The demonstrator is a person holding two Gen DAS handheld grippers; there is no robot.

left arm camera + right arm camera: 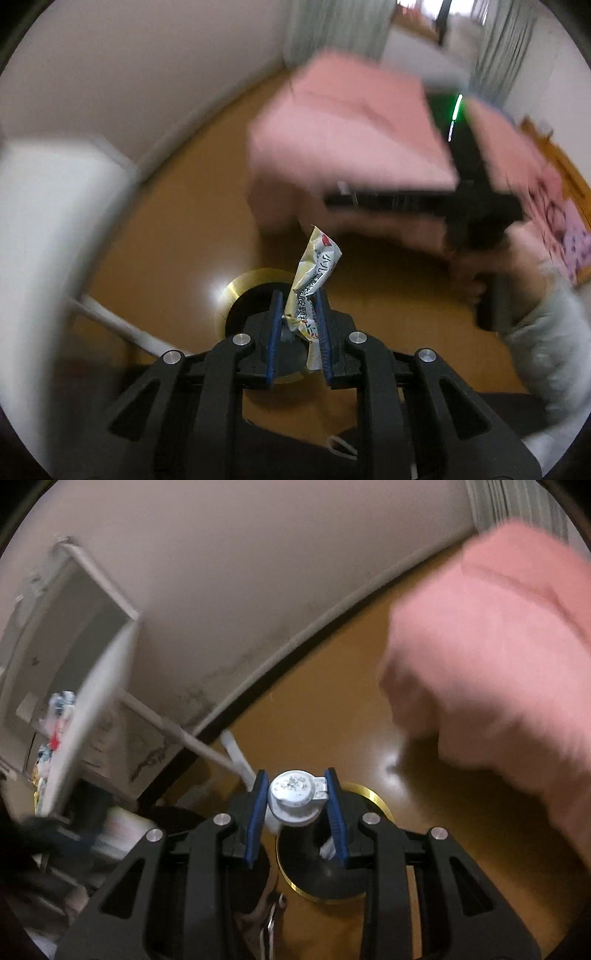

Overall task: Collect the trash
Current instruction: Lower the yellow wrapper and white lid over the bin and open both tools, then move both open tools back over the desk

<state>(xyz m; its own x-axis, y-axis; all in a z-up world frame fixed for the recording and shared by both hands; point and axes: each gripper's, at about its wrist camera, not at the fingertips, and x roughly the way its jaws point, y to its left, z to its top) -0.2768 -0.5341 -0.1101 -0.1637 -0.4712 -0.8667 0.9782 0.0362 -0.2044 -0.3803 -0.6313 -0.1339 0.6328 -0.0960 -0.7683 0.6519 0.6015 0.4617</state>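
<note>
A crumpled printed wrapper [314, 288] is clamped between the blue pads [275, 332] of the left gripper [298, 306] and stands up out of them, above a round gold-rimmed bin [236, 291] with a dark inside that is set on the glossy brown floor [177, 221]. A blurred pink bedcover [343, 140] is seen beyond. At the right, the right gripper [472, 206], a smeared black shape, is held by a hand [480, 273] in a grey sleeve [550, 332].
</note>
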